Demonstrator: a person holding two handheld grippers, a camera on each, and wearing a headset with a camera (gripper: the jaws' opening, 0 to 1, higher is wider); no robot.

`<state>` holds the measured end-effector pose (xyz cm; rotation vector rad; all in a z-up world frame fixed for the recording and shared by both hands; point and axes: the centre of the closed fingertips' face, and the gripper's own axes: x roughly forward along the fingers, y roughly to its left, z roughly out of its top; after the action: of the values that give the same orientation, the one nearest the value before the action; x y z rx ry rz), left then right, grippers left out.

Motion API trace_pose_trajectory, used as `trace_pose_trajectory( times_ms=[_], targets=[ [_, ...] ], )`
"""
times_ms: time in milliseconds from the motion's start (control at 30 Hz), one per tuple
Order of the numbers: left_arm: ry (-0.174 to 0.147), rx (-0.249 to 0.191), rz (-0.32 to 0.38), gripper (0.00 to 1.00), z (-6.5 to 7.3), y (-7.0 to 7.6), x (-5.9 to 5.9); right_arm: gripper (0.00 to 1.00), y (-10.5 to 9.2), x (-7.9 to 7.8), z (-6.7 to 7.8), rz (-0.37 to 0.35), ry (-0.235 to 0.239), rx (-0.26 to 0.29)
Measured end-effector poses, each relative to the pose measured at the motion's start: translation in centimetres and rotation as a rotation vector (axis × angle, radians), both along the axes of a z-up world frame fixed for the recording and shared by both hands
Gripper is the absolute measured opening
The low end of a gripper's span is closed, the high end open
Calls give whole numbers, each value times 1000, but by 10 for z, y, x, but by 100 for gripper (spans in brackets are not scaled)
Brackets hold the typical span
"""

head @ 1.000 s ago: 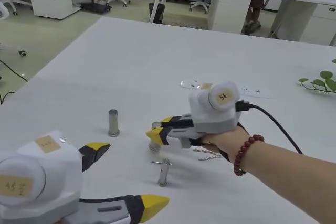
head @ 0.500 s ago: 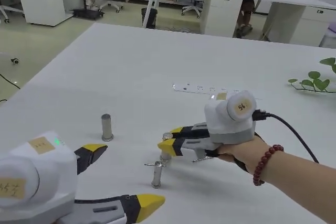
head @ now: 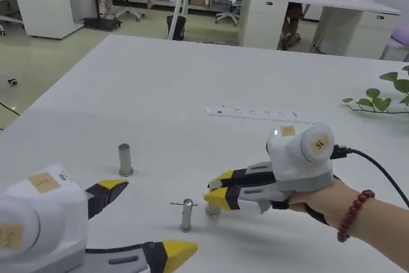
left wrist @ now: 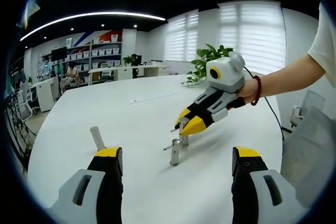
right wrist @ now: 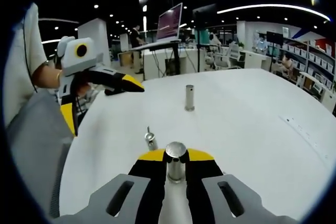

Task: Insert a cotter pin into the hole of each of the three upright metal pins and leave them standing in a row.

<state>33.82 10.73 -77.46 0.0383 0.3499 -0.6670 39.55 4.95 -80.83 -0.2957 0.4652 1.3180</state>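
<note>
- right gripper (head: 216, 190): jaws narrow, clamped on the upper part of the gripped pin (right wrist: 176, 153); held in a hand (head: 316, 201) with a red bead bracelet (head: 353, 215) at the wrist.
- gripped pin: metal, upright, base down at the white worktop (head: 192, 81), just beside the middle pin (head: 186, 217).
- middle pin: metal, upright on the worktop, free of both grippers.
- cotter pin (head: 177, 203): set crosswise through the top of the middle pin, one end sticking out sideways.
- far pin (head: 125, 160): metal, upright, alone, well apart from the other two, toward the left of the head view.
- left gripper (head: 153, 215): jaws wide apart, holding nothing, low at the near edge of the head view, pointed toward the middle pin and clear of it.
- power strip (head: 255, 113): white, flat on the worktop beyond the pins.
- plant (head: 383, 97): green leafy sprig at the right edge of the worktop.
</note>
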Motion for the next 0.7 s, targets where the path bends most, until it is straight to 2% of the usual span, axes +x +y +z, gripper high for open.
trace_pose_trajectory(
  times_ms=[133, 333, 467, 700],
  targets=[
    [-1, 1, -11, 86, 1, -2, -2, 14, -3, -13, 0, 50, -4, -10],
    [1, 2, -21, 85, 1, -6, -5, 14, -6, -32, 0, 108, 12, 7],
    [2, 2, -33, 85, 1, -9, -8, 14, -6, -41, -1, 140, 27, 21],
    [0, 3, -41, 85, 1, -11, -10, 14, -2, -56, -3, 203, 25, 21]
  ],
)
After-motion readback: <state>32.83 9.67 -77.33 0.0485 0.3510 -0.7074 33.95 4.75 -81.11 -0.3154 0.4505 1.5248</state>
